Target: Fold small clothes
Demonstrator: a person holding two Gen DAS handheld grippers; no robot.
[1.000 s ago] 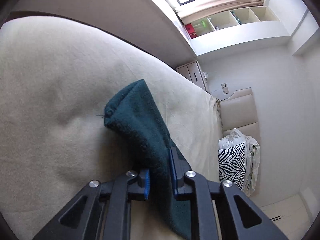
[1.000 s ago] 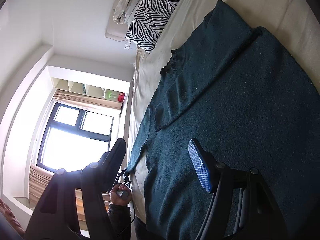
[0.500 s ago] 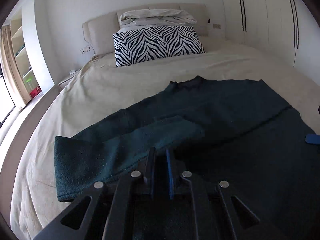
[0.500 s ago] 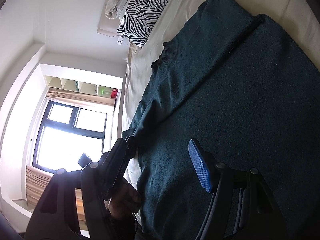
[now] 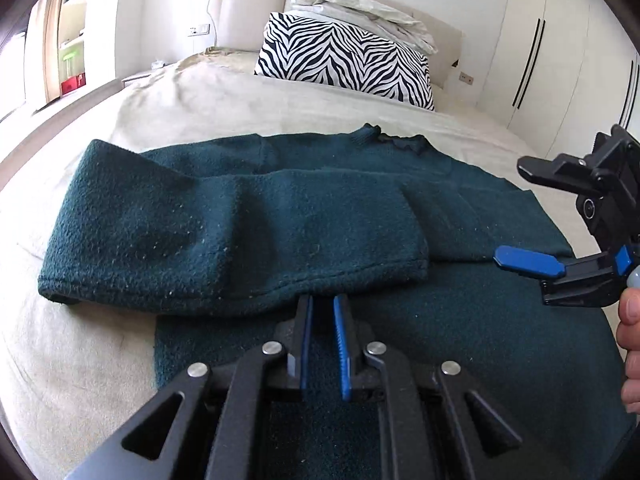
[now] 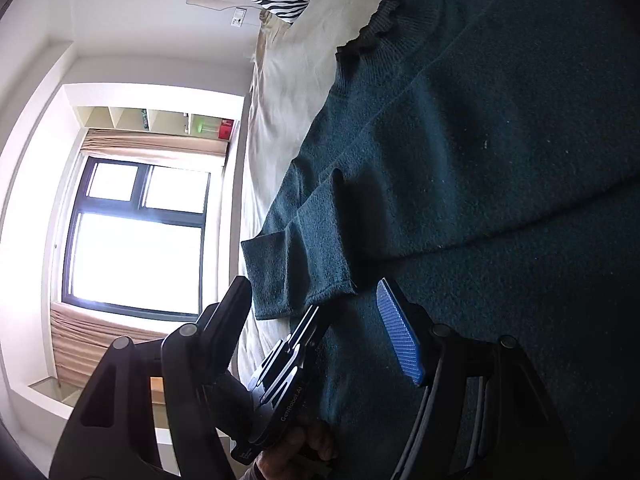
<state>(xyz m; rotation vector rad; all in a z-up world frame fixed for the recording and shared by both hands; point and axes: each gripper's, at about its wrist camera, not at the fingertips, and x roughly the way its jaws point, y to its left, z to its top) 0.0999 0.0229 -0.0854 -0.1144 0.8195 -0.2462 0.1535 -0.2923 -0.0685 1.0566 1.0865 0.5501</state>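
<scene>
- The left hand-held gripper (image 5: 322, 308) sits low over the dark green sweater (image 5: 460, 344), pointing toward the headboard; its blue-padded fingers stand a narrow gap apart with nothing between them, their tips just at the hem of the folded sleeve (image 5: 240, 236).
- The right hand-held gripper (image 5: 516, 216) hangs over the sweater's right side, turned sideways, jaws spread wide and empty; a hand (image 5: 632, 340) shows behind it at the frame edge.
- In the right wrist view the right hand-held gripper (image 6: 316, 300) is likewise wide open above the cloth, with the left tool's body and the hand gripping it between its fingers.
- The sweater lies flat on the cream bed (image 5: 180, 108), collar toward the headboard, the left sleeve folded across the chest.
- A zebra-striped pillow (image 5: 344, 60) leans at the headboard beneath crumpled pale bedding (image 5: 360, 8); white wardrobes (image 5: 560, 48) stand to the right, a window (image 6: 136, 236) to the left.
</scene>
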